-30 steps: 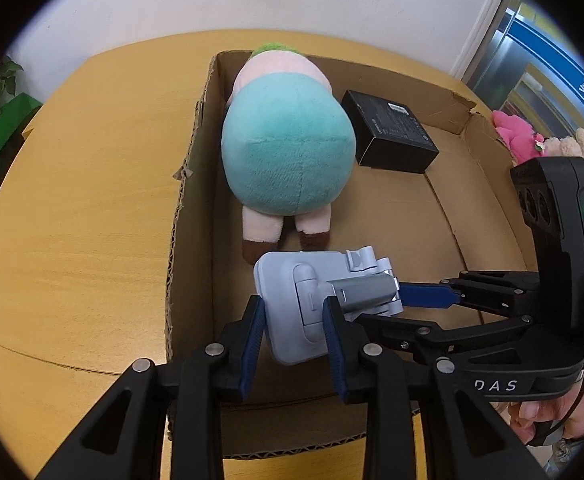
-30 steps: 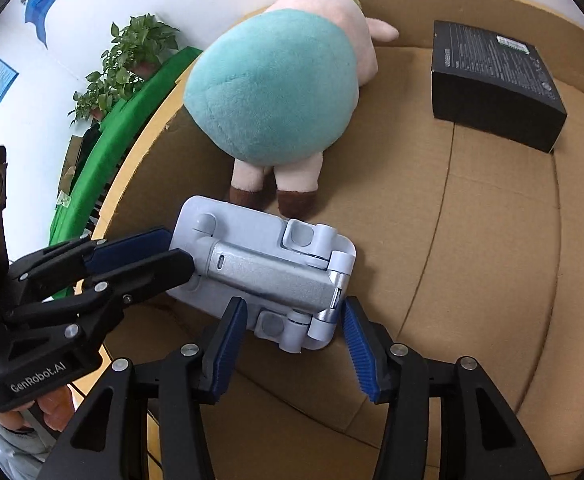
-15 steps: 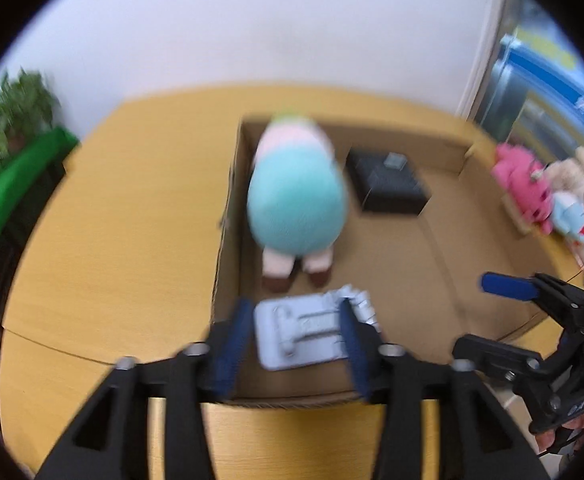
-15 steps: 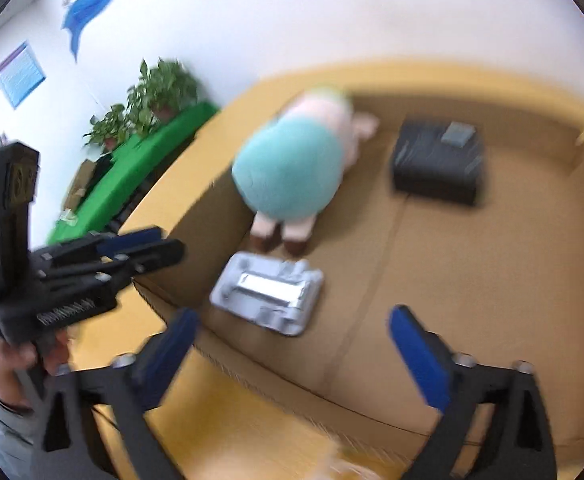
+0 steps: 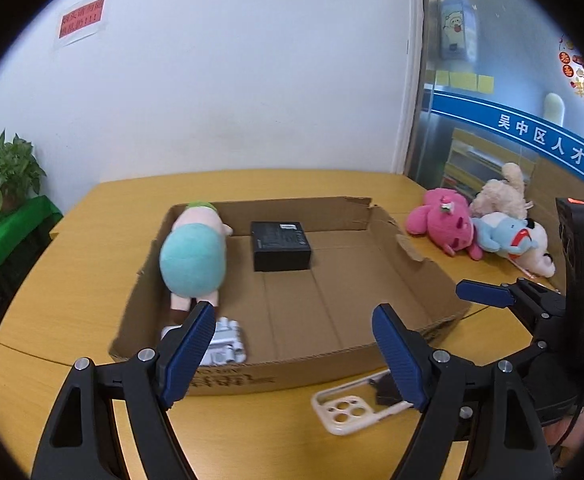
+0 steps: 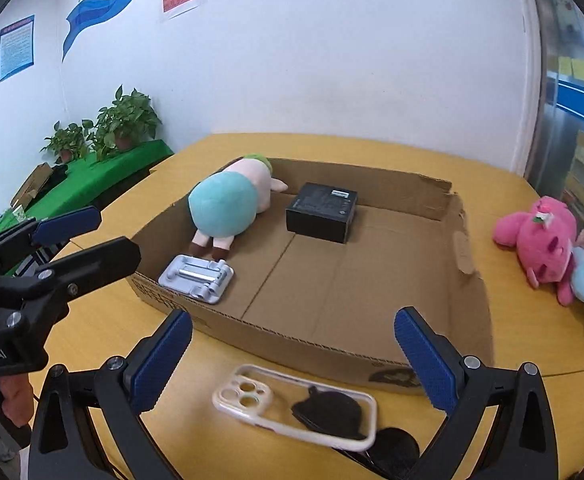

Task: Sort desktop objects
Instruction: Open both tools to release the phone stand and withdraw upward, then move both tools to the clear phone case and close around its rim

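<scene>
A shallow cardboard box (image 6: 467, 292) (image 5: 423, 276) on the yellow table holds a teal and pink plush (image 6: 228, 204) (image 5: 194, 258), a black box (image 6: 321, 212) (image 5: 280, 245) and a grey folded phone stand (image 6: 196, 278) (image 5: 228, 344) at its near left corner. A clear phone case (image 6: 295, 406) (image 5: 351, 404) lies on the table in front of the box. My left gripper (image 5: 293, 354) and my right gripper (image 6: 292, 360) are both open, empty and drawn back in front of the box.
Pink, beige and blue-and-white plush toys (image 5: 479, 228) (image 6: 543, 236) lie on the table right of the box. Potted plants on a green-covered shelf (image 6: 104, 132) stand to the left. A white wall is behind the table.
Both grippers let go of the grey phone stand, opened wide and pulled up and back out of the box. The stand now lies in the box's near left corner.
</scene>
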`<state>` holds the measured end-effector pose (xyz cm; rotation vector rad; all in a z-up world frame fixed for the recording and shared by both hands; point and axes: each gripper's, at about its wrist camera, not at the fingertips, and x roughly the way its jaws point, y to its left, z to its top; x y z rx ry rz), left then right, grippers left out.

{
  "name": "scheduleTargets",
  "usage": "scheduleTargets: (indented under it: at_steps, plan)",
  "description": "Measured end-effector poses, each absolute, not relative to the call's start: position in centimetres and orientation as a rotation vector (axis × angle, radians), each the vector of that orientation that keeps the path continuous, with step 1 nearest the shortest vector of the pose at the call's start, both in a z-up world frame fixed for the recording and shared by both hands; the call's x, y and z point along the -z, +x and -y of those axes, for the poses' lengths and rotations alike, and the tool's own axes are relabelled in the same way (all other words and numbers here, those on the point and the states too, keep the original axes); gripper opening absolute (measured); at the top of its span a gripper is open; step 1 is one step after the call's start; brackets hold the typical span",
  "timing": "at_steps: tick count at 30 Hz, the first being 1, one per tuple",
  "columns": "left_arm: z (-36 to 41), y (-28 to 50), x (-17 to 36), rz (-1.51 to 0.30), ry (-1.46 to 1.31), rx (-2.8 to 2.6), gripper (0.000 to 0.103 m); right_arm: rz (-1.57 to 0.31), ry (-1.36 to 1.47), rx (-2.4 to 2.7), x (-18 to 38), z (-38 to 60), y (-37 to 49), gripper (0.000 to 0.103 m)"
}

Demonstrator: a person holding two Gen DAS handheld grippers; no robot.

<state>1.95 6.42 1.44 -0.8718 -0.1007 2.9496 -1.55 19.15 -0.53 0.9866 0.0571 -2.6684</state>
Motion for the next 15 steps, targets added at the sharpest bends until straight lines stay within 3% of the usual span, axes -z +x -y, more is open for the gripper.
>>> scheduleTargets:
  at_steps: [15]
  plan:
    - [-9.9,4.4,-2.2,0.076,-0.870,-2.929,0.081,-0.022,0.913,2.706,-1.0,-21.8,2.9,0.103]
